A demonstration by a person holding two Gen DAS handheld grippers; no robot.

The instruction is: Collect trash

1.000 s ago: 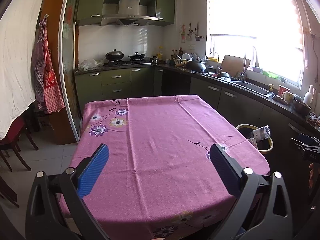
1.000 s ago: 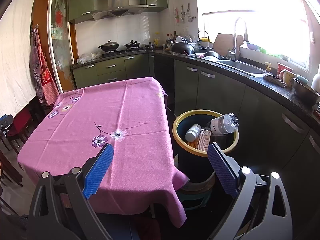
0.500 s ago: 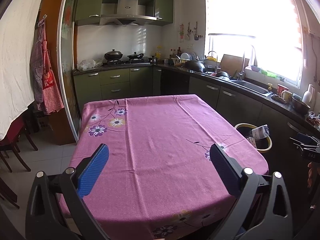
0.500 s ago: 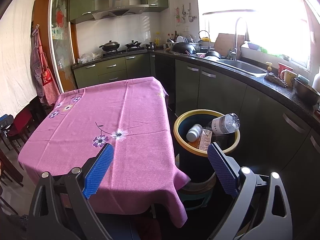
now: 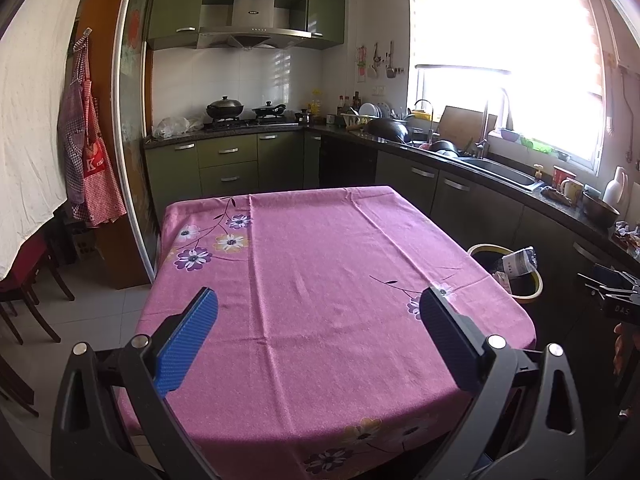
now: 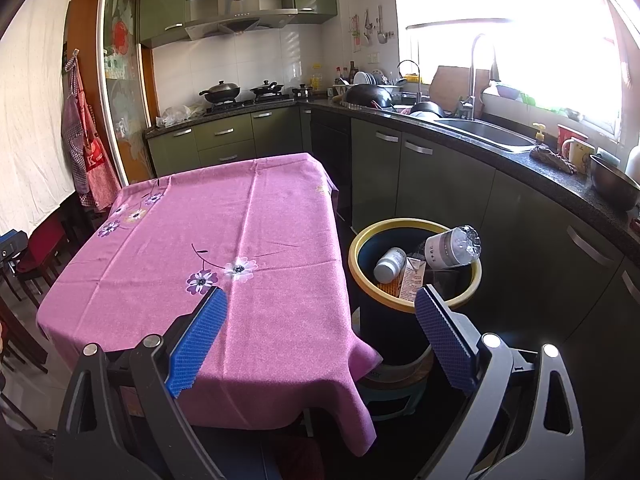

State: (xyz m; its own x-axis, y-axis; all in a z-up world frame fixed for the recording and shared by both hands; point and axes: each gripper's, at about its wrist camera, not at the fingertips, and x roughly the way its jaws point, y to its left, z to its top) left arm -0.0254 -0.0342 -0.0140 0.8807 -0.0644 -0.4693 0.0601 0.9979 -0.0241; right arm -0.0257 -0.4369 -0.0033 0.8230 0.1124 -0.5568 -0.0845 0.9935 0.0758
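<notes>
A dark bin with a yellow rim (image 6: 354, 246) stands right of the table and holds a clear plastic bottle (image 6: 452, 247), a small white bottle (image 6: 389, 264) and a carton (image 6: 412, 278). The bin's rim also shows in the left wrist view (image 5: 536, 285) past the table's right edge. My left gripper (image 5: 318, 308) is open and empty above the near part of the table with a pink flowered cloth (image 5: 320, 264). My right gripper (image 6: 320, 312) is open and empty above the table's near right corner, beside the bin.
Green cabinets and a dark counter (image 6: 520, 156) with sink, pans and cups run along the back and right. Chairs (image 5: 28, 280) stand left of the table. Aprons (image 5: 90, 160) hang by a wooden door frame. The right gripper's body (image 5: 616, 296) shows at the left view's right edge.
Both views have shifted only slightly: the right gripper has drifted a little back from the bin. Both grippers stay open and empty.
</notes>
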